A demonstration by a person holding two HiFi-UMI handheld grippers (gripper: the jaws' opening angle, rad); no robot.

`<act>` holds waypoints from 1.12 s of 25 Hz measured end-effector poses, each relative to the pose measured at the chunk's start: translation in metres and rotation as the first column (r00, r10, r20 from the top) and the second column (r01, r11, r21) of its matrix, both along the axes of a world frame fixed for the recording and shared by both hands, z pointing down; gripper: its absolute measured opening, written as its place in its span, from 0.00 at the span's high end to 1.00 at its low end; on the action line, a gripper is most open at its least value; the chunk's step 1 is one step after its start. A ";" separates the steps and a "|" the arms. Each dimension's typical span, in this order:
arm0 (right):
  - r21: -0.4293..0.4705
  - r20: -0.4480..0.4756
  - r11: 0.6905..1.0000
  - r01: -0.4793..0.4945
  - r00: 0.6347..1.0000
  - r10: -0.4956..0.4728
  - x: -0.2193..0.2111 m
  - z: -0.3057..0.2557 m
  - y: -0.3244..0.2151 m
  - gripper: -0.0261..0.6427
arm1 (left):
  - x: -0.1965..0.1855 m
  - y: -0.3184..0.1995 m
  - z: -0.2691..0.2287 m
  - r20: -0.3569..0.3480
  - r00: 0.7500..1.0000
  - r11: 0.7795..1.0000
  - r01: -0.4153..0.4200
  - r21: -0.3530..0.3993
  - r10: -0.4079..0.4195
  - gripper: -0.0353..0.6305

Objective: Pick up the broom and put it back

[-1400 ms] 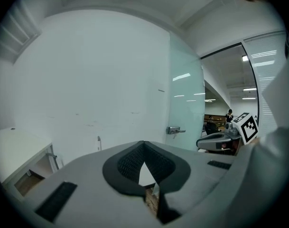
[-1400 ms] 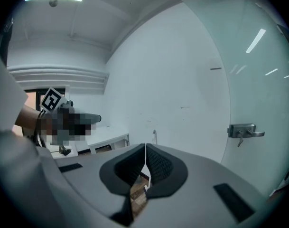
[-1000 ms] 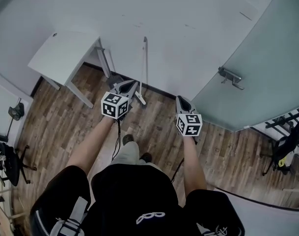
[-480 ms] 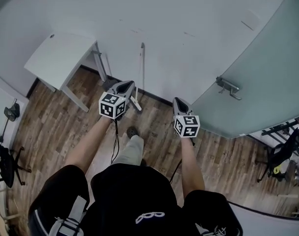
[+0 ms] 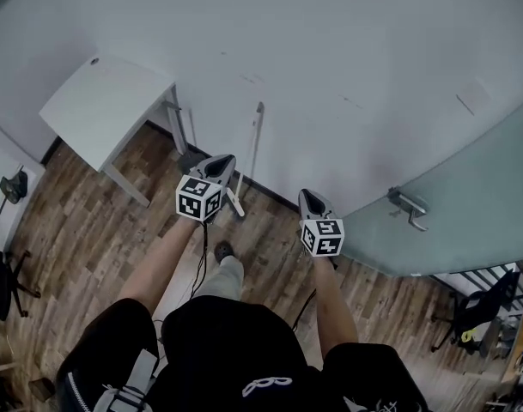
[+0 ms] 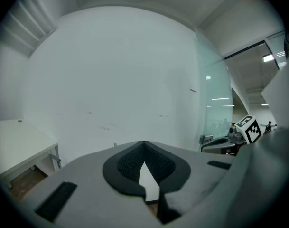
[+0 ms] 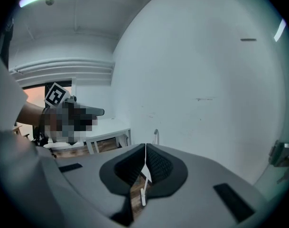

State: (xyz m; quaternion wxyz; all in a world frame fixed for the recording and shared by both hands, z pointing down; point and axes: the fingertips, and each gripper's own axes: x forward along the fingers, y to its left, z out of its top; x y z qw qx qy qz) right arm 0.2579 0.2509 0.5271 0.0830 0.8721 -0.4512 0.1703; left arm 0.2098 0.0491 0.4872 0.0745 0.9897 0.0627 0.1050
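Left gripper [image 5: 221, 163]: jaws pressed together, holding nothing. Right gripper [image 5: 307, 199]: likewise closed, empty. Broom [image 5: 256, 141] leans on wall [image 5: 355, 41], untouched.

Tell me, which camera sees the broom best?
The head view. It shows the broom with its long handle leaning on the white wall, beside the white table. The right gripper view shows only the handle's top peeking over the right tool. The left gripper view shows almost none of it.
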 end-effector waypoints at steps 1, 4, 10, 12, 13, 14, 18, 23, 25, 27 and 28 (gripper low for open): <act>-0.002 0.005 1.000 0.009 1.000 -0.009 0.011 0.001 -0.012 0.92 | 0.009 -0.010 0.002 0.004 1.000 1.000 0.011 -0.005 -0.011 0.92; -0.004 0.021 0.999 0.033 0.999 -0.033 0.044 0.004 -0.044 0.92 | 0.038 -0.035 0.010 0.022 0.999 0.999 0.035 -0.019 -0.035 0.92; -0.010 0.052 0.998 0.066 0.996 -0.066 0.097 0.016 -0.099 0.92 | 0.081 -0.079 0.023 0.052 0.997 0.998 0.059 -0.021 -0.058 0.92; -0.012 0.061 0.997 0.075 0.995 -0.074 0.110 0.021 -0.115 0.92 | 0.090 -0.094 0.029 0.063 0.996 0.997 0.071 -0.023 -0.070 0.92; -0.014 0.065 0.997 0.080 0.995 -0.079 0.116 0.023 -0.123 0.92 | 0.094 -0.100 0.032 0.070 0.995 0.997 0.077 -0.024 -0.075 0.92; -0.018 0.067 0.996 0.086 0.994 -0.084 0.121 0.026 -0.130 0.92 | 0.098 -0.107 0.036 0.078 0.994 0.996 0.082 -0.026 -0.080 0.92; -0.030 0.076 0.994 0.108 0.991 -0.106 0.139 0.035 -0.158 0.92 | 0.108 -0.125 0.052 0.104 0.990 0.994 0.099 -0.039 -0.094 0.92; -0.044 0.088 0.990 0.132 0.988 -0.128 0.152 0.048 -0.181 0.92 | 0.116 -0.133 0.072 0.133 0.987 0.993 0.103 -0.057 -0.095 0.92; -0.051 0.097 0.989 0.142 0.986 -0.137 0.155 0.053 -0.186 0.92 | 0.117 -0.136 0.078 0.142 0.985 0.992 0.107 -0.064 -0.097 0.92; -0.057 0.108 0.986 0.158 0.983 -0.151 0.156 0.060 -0.191 0.92 | 0.118 -0.136 0.082 0.143 0.985 0.991 0.110 -0.073 -0.099 0.92; -0.060 0.113 0.984 0.168 0.981 -0.160 0.157 0.064 -0.193 0.92 | 0.119 -0.136 0.084 0.142 0.985 0.991 0.113 -0.076 -0.101 0.92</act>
